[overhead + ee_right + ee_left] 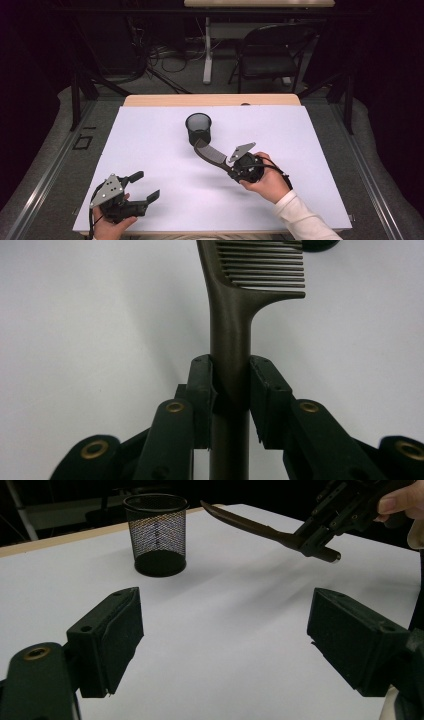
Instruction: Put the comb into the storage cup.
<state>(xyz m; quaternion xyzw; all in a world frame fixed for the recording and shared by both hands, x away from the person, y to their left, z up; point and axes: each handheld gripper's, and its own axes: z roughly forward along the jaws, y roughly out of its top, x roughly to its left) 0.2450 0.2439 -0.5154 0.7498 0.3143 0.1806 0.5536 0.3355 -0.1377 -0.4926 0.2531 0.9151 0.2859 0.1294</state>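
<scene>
The right gripper point(230, 390) clamps a brown comb point(235, 315) by its handle; the teeth's far end is cut off. Near left, the left gripper point(145, 186) gapes empty, well short of the mesh cup point(199, 128).

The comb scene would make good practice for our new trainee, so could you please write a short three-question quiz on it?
1. True or false: the right gripper is shut on the handle of the comb.
2. Which thing stands upright on the white table? A) a mesh cup B) a glass jar C) a cardboard box
3. How do the jaws of the left gripper stand?

Key
1. True; both pads press the handle.
2. A; the black mesh cup stands just beyond the comb's tip.
3. Wide apart, with nothing between them.
</scene>
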